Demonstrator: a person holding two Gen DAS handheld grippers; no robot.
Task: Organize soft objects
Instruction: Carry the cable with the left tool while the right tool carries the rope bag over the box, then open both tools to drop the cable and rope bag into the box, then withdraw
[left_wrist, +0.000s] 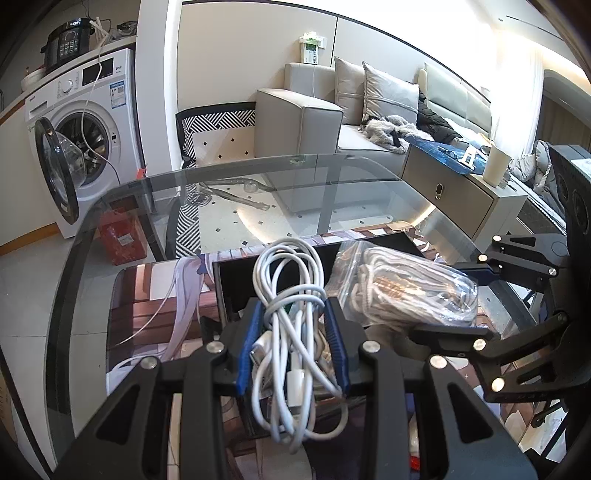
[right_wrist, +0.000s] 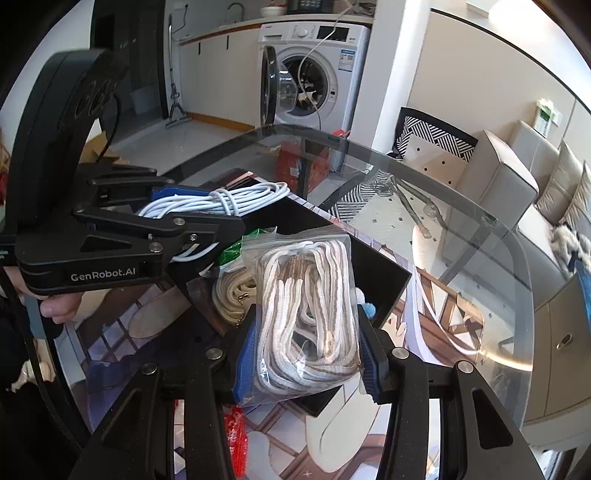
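Note:
My left gripper (left_wrist: 294, 306) is shut on a coiled white charging cable (left_wrist: 291, 280), held upright over an open black box (left_wrist: 236, 280). In the right wrist view the same gripper (right_wrist: 225, 206) comes in from the left with the cable (right_wrist: 236, 197) lying sideways in it. My right gripper (right_wrist: 308, 325) is shut on a clear zip bag of white and brown cord (right_wrist: 306, 295), above the black box (right_wrist: 373, 273). The left wrist view shows this bag (left_wrist: 402, 288) beside the cable, pinched by the right gripper (left_wrist: 447, 299). A beige cord (right_wrist: 229, 291) and something green (right_wrist: 236, 247) lie inside the box.
The box stands on a printed desk mat (left_wrist: 147, 306) on a glass table (left_wrist: 258, 173). A red packet (right_wrist: 236, 435) lies near the front edge. Beyond the table are a washing machine with its door open (left_wrist: 85, 136), a grey sofa (left_wrist: 299, 122) and a low cabinet (left_wrist: 454, 199).

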